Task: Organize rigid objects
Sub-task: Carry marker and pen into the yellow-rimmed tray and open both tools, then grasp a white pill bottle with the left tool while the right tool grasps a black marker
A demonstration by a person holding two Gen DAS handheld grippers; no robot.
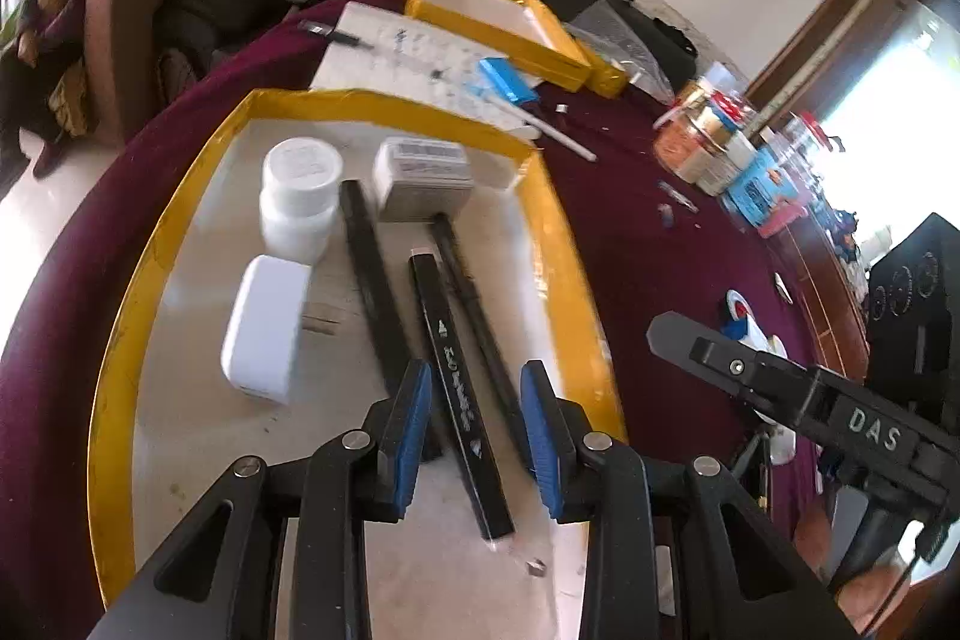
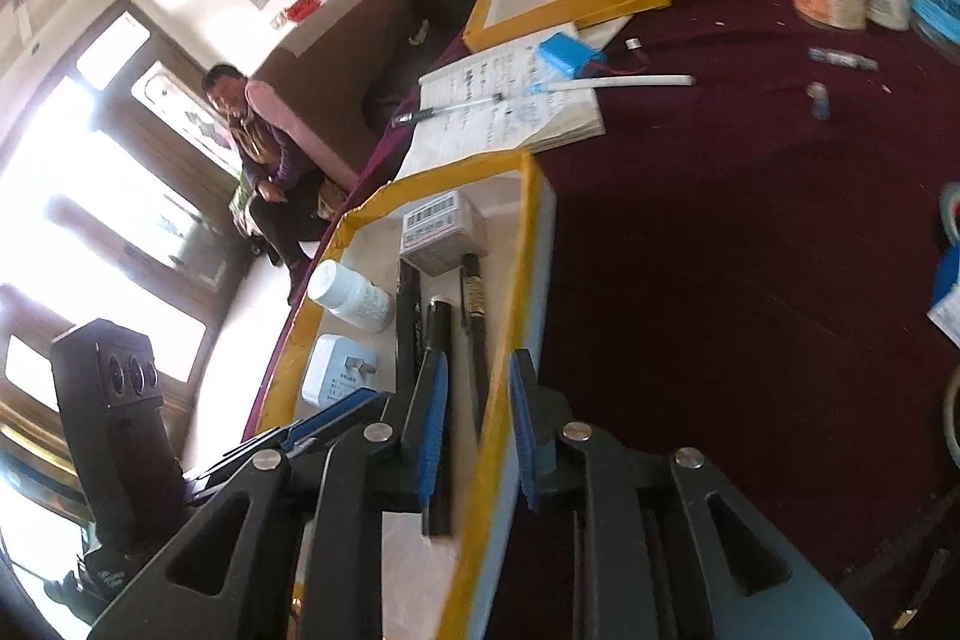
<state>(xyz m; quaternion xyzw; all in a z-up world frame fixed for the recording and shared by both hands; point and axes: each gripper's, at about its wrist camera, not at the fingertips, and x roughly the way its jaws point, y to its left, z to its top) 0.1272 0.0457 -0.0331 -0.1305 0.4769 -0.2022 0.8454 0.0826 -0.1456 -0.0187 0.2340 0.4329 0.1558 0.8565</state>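
Yellow-rimmed tray (image 2: 480,490) wall stands between right hand-held gripper (image 2: 477,436) pads.

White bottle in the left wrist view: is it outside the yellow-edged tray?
No, the white bottle stands inside the yellow-edged tray, beside the white plug adapter.

Left gripper (image 1: 475,421): matte black linkage arms, triangular cut-outs, round silver pivot screws, blue ribbed pads (image 1: 414,430) on fingers. Right gripper (image 2: 478,430): same black frame, silver rivets, blue pads (image 2: 433,430). White raised "DAS" lettering on black body; three round lenses on black camera block.
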